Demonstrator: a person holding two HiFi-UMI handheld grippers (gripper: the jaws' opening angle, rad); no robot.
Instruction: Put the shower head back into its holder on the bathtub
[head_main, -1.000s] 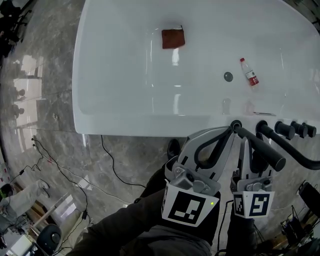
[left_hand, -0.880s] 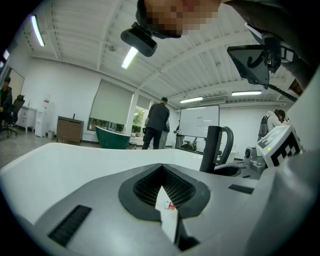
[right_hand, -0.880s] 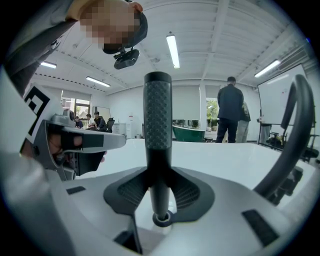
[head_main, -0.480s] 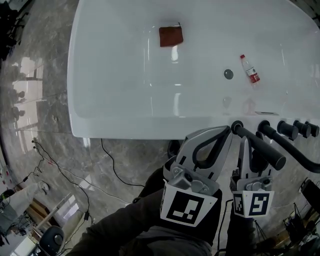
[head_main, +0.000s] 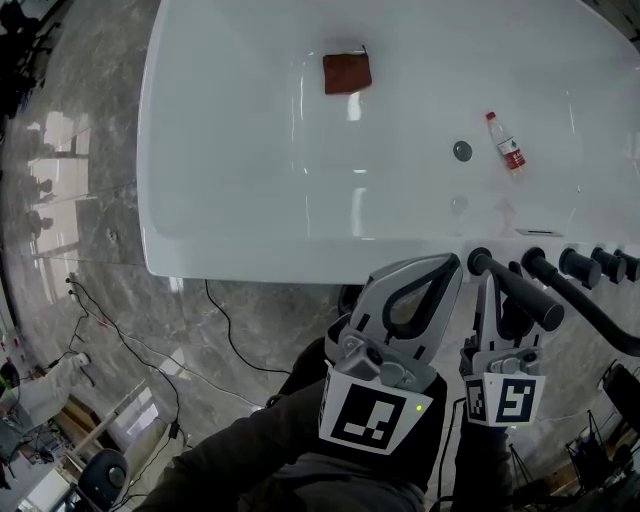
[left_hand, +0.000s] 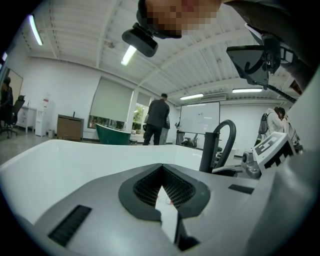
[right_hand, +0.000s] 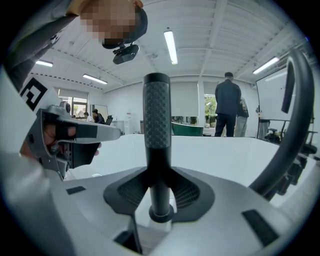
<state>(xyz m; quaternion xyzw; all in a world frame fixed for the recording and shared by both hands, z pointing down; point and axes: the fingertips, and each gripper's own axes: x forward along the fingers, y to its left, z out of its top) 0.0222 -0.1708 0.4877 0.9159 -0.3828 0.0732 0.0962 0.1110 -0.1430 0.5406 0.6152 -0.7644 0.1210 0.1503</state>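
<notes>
The right gripper (head_main: 494, 292) is clamping the black shower head (head_main: 535, 303) by its handle at the bathtub's (head_main: 250, 252) near rim, toward the right corner beside the taps (head_main: 590, 262). The handle's lower end is sitting in the ring-shaped holder (right_hand: 160, 216), so the seating is looking done or nearly so. Letting go and backing off is what is remaining. The left gripper (head_main: 448, 265) is hanging alongside, jaws together on nothing.
</notes>
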